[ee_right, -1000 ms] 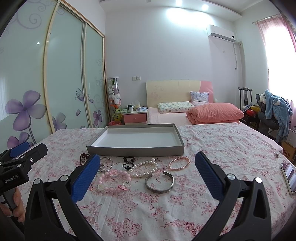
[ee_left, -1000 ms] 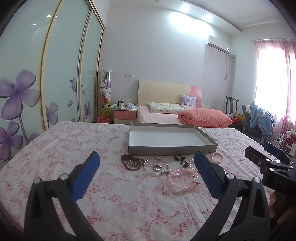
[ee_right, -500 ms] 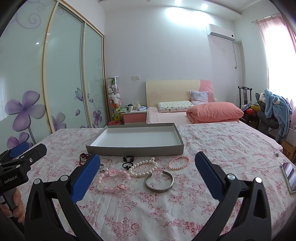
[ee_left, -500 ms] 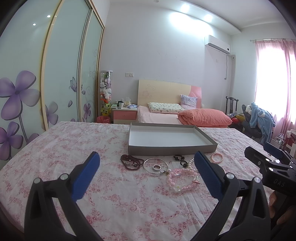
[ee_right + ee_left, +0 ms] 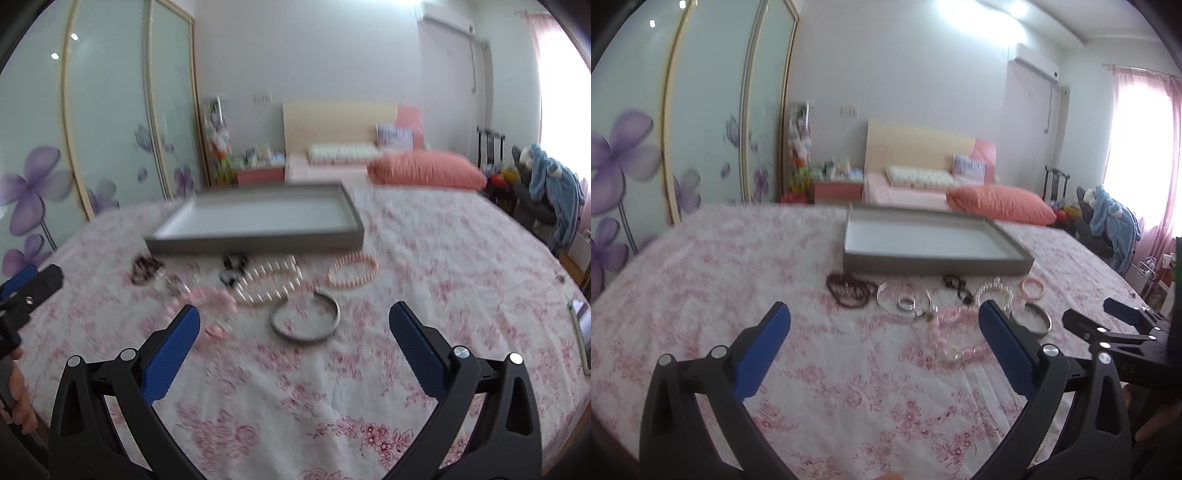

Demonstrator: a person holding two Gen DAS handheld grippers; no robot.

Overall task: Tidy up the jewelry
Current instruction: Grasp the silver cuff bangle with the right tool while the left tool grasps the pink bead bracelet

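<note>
A grey tray [image 5: 934,267] [image 5: 255,242] with a white inside lies on the floral cloth, with nothing in it. In front of it lies jewelry: a dark red bead string [image 5: 846,290], a thin silver hoop [image 5: 886,291] around a ring [image 5: 907,303], black beads [image 5: 232,267], a white pearl string [image 5: 267,286], a pink pearl bracelet [image 5: 352,273], a chunky pink bracelet [image 5: 956,334] and a silver bangle [image 5: 304,319]. My left gripper [image 5: 882,339] is open, short of the pieces. My right gripper [image 5: 293,341] is open just before the bangle.
The table wears a pink floral cloth [image 5: 443,266]. A phone [image 5: 581,325] lies at its right edge. Behind stand a bed with an orange pillow [image 5: 424,171], a nightstand [image 5: 836,192], flowered wardrobe doors [image 5: 635,155] and a chair with blue clothes [image 5: 554,192].
Both grippers have moved forward and tilted down toward the jewelry, so the pieces look nearer and the views are blurred. Nothing on the cloth has moved and both grippers stay open.
</note>
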